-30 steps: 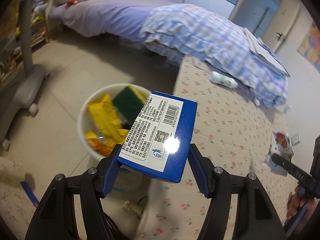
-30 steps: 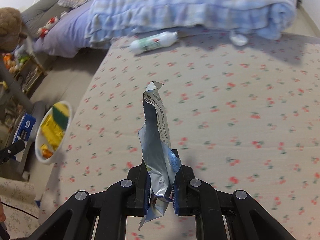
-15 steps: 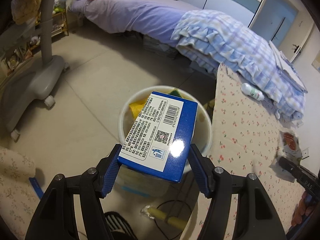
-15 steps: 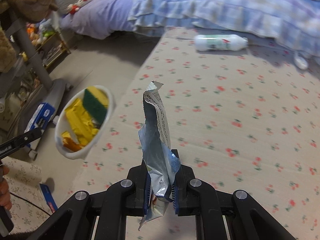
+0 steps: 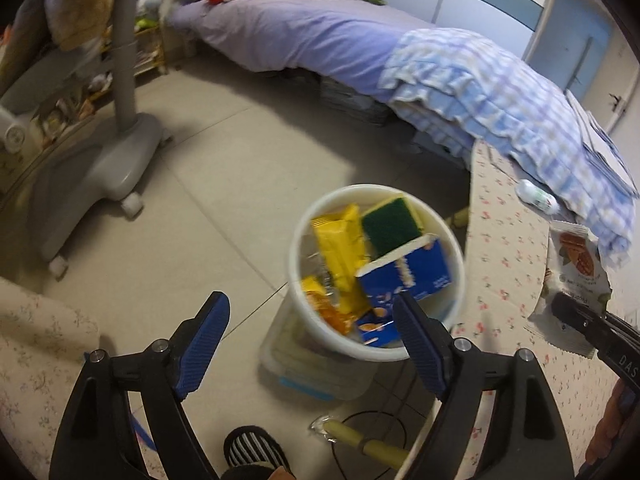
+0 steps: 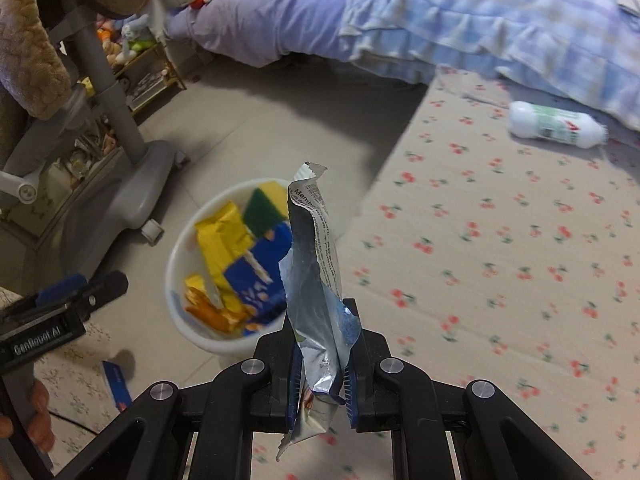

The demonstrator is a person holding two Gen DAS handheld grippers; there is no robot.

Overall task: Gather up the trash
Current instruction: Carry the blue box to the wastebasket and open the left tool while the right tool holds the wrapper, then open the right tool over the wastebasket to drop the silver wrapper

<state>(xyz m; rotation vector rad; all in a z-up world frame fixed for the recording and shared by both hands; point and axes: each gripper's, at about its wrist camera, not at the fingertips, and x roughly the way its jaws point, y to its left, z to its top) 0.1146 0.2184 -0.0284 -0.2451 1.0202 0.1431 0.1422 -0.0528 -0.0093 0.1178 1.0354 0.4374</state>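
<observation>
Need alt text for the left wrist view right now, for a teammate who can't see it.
The left gripper hangs open and empty above a white bin on the tiled floor, holding a blue carton, yellow wrappers and a green sponge. At right, the right gripper pinches a snack wrapper over the floral surface.

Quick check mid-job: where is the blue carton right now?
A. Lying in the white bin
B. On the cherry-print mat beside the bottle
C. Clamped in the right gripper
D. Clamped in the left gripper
A. The blue carton lies inside the white bin against the yellow packet and green sponge, while the left gripper stands open with nothing between its pads.
</observation>
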